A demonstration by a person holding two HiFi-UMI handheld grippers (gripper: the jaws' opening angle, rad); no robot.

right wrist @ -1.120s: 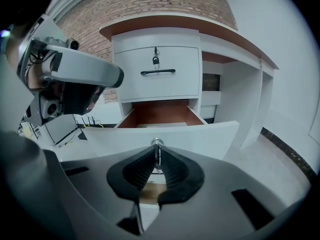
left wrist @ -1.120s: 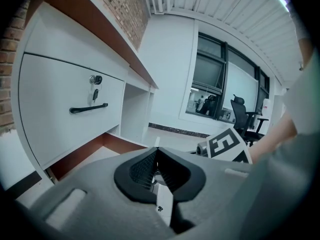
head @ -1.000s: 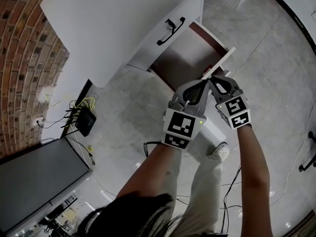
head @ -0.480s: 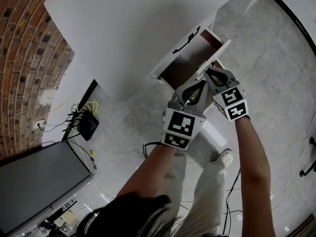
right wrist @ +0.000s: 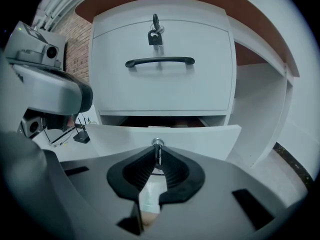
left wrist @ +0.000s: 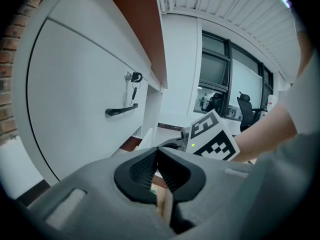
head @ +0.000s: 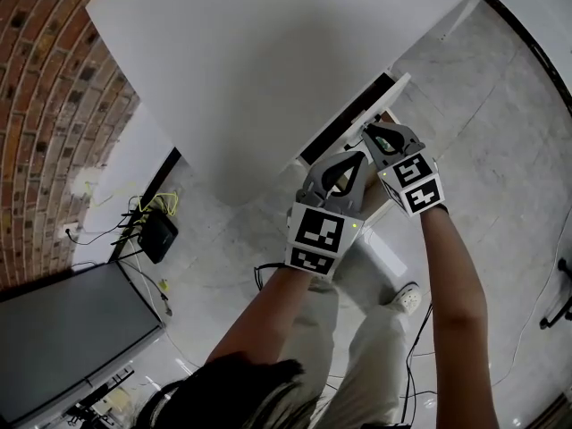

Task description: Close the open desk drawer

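- Grey left gripper (head: 356,157), its jaws pressed together on nothing, sits just left of the right gripper, close to the drawer front.
- The white drawer (head: 386,95), straight ahead of both grippers, has slid from wide open to a narrow dark slit. Only a brown sliver of its inside shows, and I cannot tell the contents.
- The right gripper (head: 374,132) is clenched on the small metal knob (right wrist: 157,143) at the drawer front's top edge.

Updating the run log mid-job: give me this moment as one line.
step: close drawer | drawer: ajar, narrow gap | left tool: shut, empty | right tool: shut on key
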